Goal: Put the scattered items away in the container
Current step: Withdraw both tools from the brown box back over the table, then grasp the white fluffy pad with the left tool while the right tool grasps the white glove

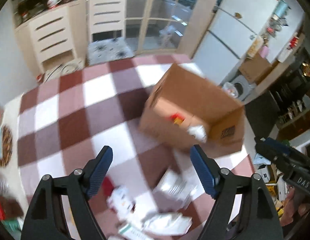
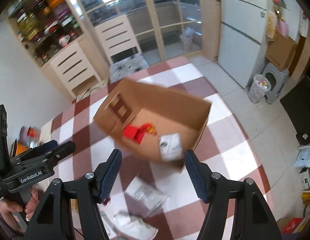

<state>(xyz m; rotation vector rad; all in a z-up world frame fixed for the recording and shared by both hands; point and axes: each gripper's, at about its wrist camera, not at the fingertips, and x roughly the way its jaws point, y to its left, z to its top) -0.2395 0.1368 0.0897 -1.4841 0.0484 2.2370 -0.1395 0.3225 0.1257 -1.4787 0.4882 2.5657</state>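
Left gripper (image 1: 151,166) and right gripper (image 2: 153,168) hover above floor, fingers apart, empty.

Brown cardboard box (image 2: 155,108) at twelve o'clock holds a red packet (image 2: 135,133) and white pouch (image 2: 170,145); the rug (image 2: 224,138) is maroon-and-white checked.
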